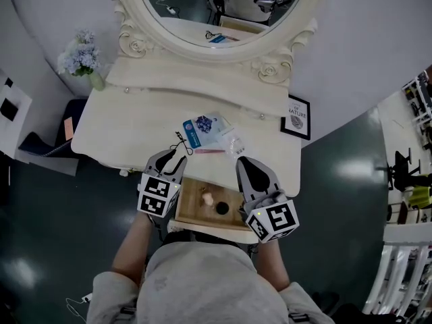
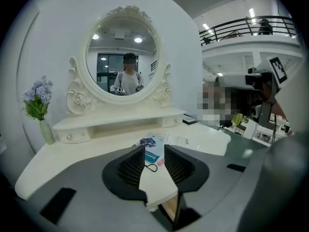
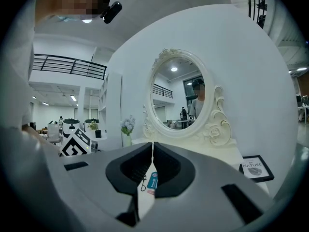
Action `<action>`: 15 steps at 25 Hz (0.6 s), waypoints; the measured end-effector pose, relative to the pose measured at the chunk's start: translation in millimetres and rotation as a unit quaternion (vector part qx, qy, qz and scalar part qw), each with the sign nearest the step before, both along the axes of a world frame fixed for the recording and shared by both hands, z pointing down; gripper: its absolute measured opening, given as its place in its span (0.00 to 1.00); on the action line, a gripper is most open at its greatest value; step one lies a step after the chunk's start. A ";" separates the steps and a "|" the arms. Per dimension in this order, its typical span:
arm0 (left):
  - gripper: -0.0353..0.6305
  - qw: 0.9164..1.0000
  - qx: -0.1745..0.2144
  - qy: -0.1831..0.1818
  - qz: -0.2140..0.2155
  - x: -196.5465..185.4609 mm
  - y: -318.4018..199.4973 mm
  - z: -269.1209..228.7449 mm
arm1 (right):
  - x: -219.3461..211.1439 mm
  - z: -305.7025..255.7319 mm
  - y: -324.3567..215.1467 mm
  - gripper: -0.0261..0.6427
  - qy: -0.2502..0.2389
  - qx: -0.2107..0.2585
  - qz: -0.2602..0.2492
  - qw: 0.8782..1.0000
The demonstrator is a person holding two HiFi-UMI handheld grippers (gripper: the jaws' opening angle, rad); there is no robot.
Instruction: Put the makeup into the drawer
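Note:
On the cream dressing table lie a blue makeup packet, a clear packet, a pink stick and a black looped cord. Below the table's front edge the wooden drawer stands pulled out, with a small cream item and a black round item inside. My left gripper hovers over the drawer's left end, open and empty, and points at the blue packet. My right gripper sits over the drawer's right end, shut on nothing.
An oval mirror stands on a raised shelf with small drawers at the table's back. A vase of pale flowers is at the back left, and a framed picture at the right. A person's body is close behind the drawer.

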State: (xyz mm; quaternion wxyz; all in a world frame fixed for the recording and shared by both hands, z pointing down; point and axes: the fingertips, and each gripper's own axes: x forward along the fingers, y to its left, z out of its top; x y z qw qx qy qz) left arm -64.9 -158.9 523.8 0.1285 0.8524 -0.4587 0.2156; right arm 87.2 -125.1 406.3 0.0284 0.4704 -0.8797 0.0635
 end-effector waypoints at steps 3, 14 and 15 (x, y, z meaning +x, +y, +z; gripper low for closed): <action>0.26 1.000 -0.022 -0.014 0.001 2.8 -10.6 19.0 | 3.5 0.8 2.1 0.07 -0.001 -0.002 0.004 1.000; 0.28 0.991 -0.101 -0.087 -0.027 -12.7 -54.9 84.0 | 14.5 1.5 13.3 0.07 0.009 -0.004 0.020 1.000; 0.29 0.989 -0.108 -0.093 -0.026 -13.3 -57.1 89.3 | 15.9 1.7 13.9 0.07 0.010 -0.005 0.023 1.000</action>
